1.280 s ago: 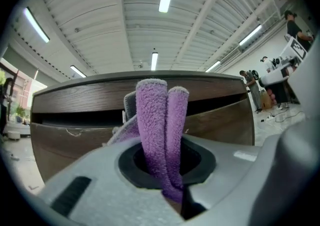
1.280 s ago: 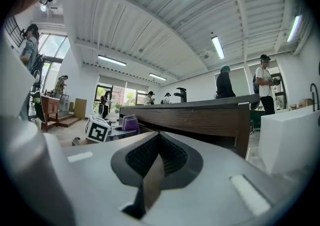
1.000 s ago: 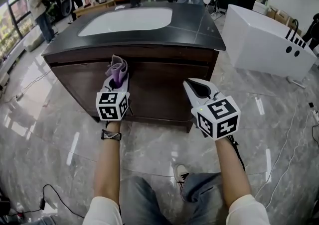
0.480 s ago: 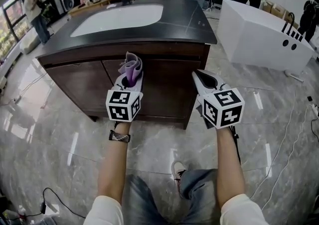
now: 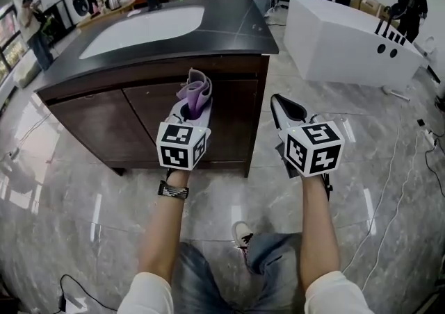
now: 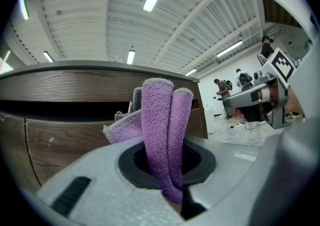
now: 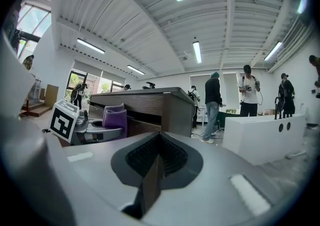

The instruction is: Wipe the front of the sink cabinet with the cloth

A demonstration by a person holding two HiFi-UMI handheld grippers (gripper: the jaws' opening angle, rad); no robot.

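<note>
The left gripper [image 5: 192, 108] has its jaws pinched on a folded purple cloth [image 5: 195, 89], which stands upright out of them. It is held up before the right door of the dark wooden cabinet [image 5: 104, 121], just under the black surface [image 5: 240, 28] with its white sink [image 5: 142, 28]; whether the cloth touches the wood cannot be told. The right gripper [image 5: 285, 107] hovers beside the cabinet's right corner above the marble floor [image 5: 389, 167], jaws pressed together on nothing. A white tub [image 5: 348, 35] stands to the right.
</note>
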